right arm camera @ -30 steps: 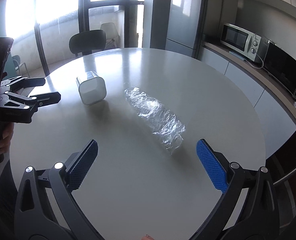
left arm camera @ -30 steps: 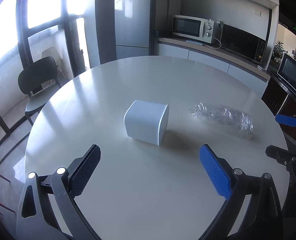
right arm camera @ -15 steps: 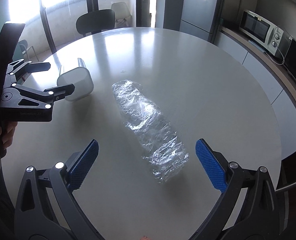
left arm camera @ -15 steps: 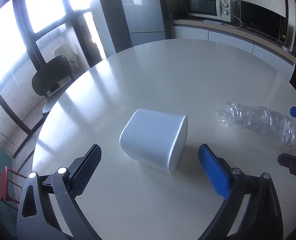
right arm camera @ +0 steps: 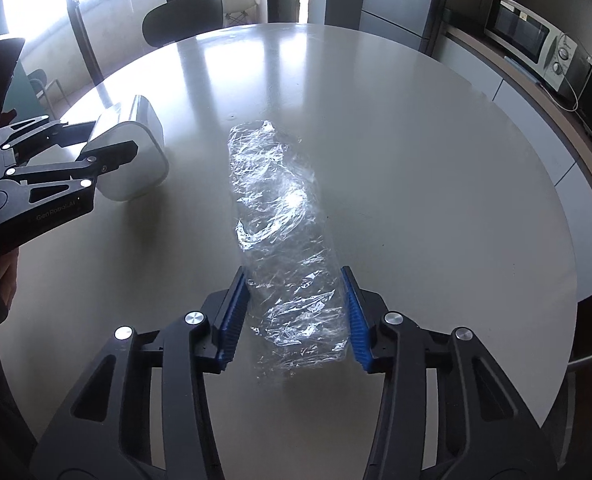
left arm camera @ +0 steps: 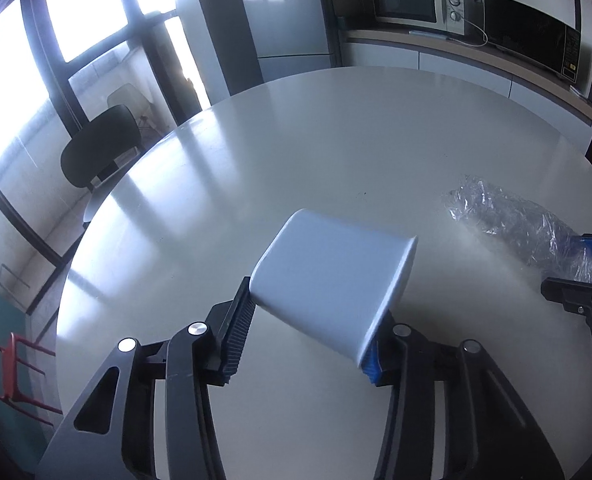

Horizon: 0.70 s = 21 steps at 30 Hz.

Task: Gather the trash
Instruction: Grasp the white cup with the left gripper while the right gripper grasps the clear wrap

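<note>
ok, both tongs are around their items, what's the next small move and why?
Probably lift the bottle with the right tongs and carry it toward the bin's mouth. Both tongs have just been closing: the right pads flank the crushed bottle, and the left tongs clamp the bin, which already looks tilted off the table.

You are in a kitchen-like room. The round pale worktop (left arm camera: 335, 152) reflects streaks of bright daylight from the tall dark-framed windows (left arm camera: 80, 12). A black chair (left arm camera: 100, 144) stands at its far edge. A steel fridge (left arm camera: 284, 12) stands beside a counter (left arm camera: 467, 52) carrying a white microwave (left arm camera: 415, 0).
</note>
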### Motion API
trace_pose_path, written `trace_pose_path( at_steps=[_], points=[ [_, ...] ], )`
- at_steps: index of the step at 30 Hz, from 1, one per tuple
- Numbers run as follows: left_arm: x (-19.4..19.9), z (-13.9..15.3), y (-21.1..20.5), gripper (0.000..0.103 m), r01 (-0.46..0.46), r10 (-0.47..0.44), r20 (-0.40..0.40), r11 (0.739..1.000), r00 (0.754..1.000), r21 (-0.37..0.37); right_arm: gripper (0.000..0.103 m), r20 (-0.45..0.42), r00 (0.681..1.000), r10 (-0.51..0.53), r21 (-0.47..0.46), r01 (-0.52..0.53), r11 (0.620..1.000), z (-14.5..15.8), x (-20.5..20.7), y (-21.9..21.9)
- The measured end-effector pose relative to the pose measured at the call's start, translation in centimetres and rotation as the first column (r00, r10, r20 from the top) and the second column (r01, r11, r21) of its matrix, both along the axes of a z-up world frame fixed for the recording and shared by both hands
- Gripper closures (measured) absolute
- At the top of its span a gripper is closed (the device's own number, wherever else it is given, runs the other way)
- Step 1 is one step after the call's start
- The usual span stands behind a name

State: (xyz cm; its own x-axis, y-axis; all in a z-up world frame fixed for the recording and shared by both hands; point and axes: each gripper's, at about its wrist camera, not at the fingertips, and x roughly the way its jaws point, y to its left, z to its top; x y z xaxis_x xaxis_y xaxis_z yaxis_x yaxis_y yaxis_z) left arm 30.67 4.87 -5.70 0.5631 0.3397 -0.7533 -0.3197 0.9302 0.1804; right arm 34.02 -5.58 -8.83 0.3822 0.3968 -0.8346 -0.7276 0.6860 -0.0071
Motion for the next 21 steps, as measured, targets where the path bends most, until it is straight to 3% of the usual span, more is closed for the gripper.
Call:
trace_pose_path(
  at_steps=[2,3,4,13,21],
  points=[
    [-0.4,0.0,0.3,0.063,-0.005,0.005,0.012,1.000,1.000,-0.001,0.064,-0.001,1.000,-0.007,0.010,0.007,1.000,0.0,-0.6,-0.1],
    [-0.8,0.1,0.4,0.072,-0.008,0.008,0.021,1.000,1.000,0.000,0.065,0.000,1.000,-0.007,0.015,0.007,1.000,0.0,-1.1,-0.2],
    [-1.0,0.1,0.5,0.100,-0.011,0.011,0.022,1.000,1.000,-0.006,0.065,0.004,1.000,-0.010,0.019,0.010,1.000,0.0,-1.4,-0.2],
    [-3.7,-0.6,2.3,0.100,-0.017,0.025,0.054,0.987,0.998,-0.158,0.067,0.010,0.997,-0.082,0.080,0.081,0.994,0.8,-4.5,-1.0],
    [-8.1,0.6,2.1,0.100,0.030,0.006,0.149,0.970,0.989,-0.240,0.068,0.031,0.989,-0.148,0.151,0.141,0.978,1.4,-8.2,-1.1]
  ],
)
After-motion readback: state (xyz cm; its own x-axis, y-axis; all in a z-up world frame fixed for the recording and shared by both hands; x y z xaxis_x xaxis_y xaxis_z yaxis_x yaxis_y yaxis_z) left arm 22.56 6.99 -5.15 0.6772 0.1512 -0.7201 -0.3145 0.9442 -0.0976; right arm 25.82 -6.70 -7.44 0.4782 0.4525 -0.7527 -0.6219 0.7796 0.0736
